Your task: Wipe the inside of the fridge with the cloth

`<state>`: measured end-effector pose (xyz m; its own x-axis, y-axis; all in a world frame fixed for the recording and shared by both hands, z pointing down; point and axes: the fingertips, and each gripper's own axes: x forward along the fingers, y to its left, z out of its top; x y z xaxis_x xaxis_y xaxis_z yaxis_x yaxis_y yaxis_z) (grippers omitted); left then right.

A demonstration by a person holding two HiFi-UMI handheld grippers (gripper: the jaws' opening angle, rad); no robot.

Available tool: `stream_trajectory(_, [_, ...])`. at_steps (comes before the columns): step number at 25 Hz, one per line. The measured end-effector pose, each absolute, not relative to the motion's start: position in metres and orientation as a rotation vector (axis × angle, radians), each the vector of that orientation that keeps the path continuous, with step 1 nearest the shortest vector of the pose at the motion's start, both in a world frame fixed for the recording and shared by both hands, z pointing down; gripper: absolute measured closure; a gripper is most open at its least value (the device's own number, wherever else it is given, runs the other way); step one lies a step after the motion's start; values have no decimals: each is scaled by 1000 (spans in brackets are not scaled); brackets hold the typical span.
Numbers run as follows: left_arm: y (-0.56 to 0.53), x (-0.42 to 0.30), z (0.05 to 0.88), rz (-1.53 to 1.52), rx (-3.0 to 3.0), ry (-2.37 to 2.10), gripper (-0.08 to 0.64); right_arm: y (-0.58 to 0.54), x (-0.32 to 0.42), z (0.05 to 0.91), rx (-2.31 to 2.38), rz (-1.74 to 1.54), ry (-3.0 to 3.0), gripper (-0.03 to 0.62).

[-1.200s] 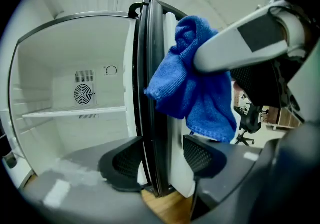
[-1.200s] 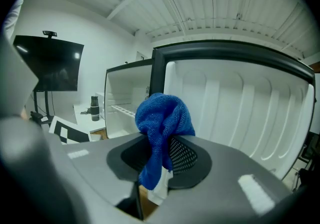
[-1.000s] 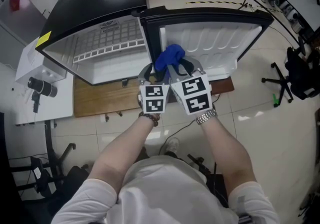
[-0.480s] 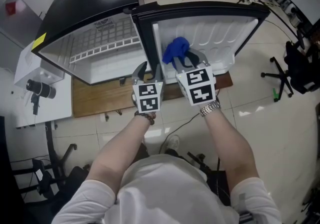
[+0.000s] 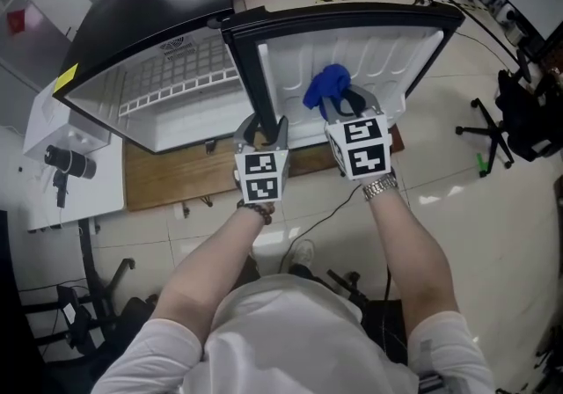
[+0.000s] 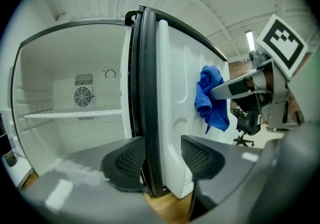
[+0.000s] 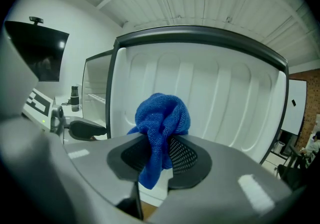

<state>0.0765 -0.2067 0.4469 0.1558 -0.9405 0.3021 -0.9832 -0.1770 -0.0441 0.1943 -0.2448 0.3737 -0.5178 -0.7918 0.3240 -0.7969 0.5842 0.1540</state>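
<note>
Blue cloth clamped in right gripper at the open fridge door; door edge straddled by left gripper.
The cloth is pinched between the right gripper's fingers, bunched ahead of them with a tail hung below, close against the door's white liner; contact cannot be told. The left gripper's fingers are held apart, having just been opening, with the door's dark edge between them, unpressed. The fridge interior and its shelf are seen left of those fingers.

Left tongs — jaws just opening, astride the door edge — right tongs clamped on cloth
</note>
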Motion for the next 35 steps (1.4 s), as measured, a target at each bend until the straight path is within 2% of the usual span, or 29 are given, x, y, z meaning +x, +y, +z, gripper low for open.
stream_trajectory(29, [-210,76,459,430,2192,-1908,330,-305,363,395,1619,109,-2193,497])
stream_trajectory(35, [-208,79,461,417,2215,-1886,330,-285,338,398,1561,112,-2253,497])
